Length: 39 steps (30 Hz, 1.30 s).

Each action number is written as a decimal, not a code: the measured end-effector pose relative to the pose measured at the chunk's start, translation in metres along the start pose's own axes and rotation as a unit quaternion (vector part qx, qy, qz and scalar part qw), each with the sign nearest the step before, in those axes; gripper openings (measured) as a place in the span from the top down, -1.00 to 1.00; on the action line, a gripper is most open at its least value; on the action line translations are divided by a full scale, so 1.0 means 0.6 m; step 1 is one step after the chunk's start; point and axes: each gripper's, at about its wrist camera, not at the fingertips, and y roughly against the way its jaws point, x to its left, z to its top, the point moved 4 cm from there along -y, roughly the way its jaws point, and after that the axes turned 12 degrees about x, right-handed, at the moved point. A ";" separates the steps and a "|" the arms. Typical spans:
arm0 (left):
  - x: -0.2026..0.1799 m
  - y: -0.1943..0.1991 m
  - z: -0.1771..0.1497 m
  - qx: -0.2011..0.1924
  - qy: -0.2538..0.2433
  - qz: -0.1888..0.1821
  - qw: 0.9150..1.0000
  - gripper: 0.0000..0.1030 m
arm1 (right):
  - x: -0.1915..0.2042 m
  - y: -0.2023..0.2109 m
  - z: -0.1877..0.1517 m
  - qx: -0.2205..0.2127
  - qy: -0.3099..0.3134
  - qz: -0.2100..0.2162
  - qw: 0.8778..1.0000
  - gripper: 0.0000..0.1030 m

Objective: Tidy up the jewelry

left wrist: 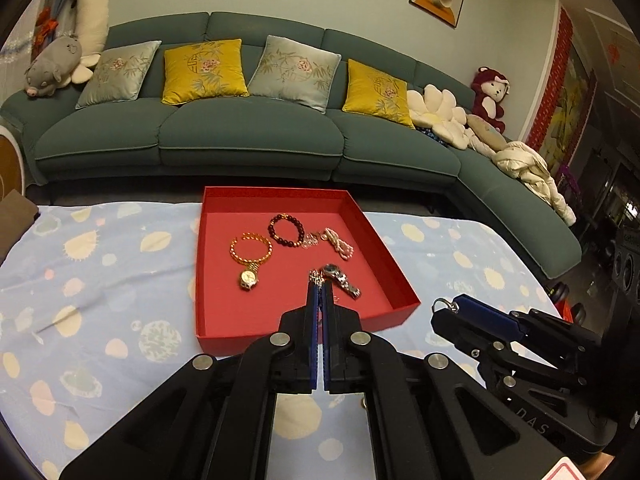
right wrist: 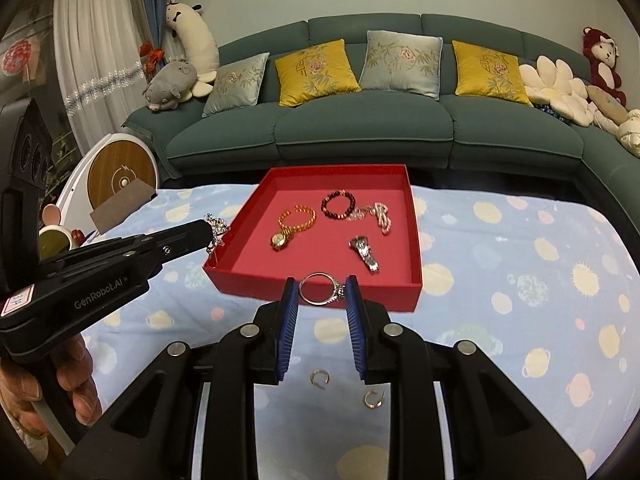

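Both tongs are hovering near the shallow red cardboard tray (right wrist: 416,236), the left tongs (left wrist: 319,280) pinching a sparkly silver trinket (right wrist: 214,226) and the right tongs (right wrist: 322,289) gripping a silver ring (right wrist: 320,288), apparently to drop them inside.

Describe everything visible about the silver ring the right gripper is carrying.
The silver ring is a thin, polished metal band with a small sparkly setting on its right side, details too small to read. It is clamped across its width between the blue ribbed pads of the right gripper, lifted off the patterned cloth, just short of the red tray's near wall. Only the pads touch it.
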 end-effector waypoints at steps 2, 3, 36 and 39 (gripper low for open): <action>0.014 -0.008 0.012 0.003 0.011 -0.002 1.000 1.00 | 0.001 -0.009 0.025 -0.005 -0.003 0.004 1.000 0.55; 0.021 -0.015 0.017 0.005 0.017 0.000 1.000 1.00 | -0.001 -0.017 0.035 -0.005 -0.008 0.007 1.000 0.55; 0.113 0.043 0.090 -0.047 0.099 0.032 0.993 0.39 | -0.079 0.061 0.116 -0.134 -0.096 -0.004 0.986 -0.09; 0.098 0.071 0.063 -0.038 0.083 0.048 0.995 0.39 | -0.087 0.077 0.074 -0.111 -0.090 -0.020 0.990 -0.09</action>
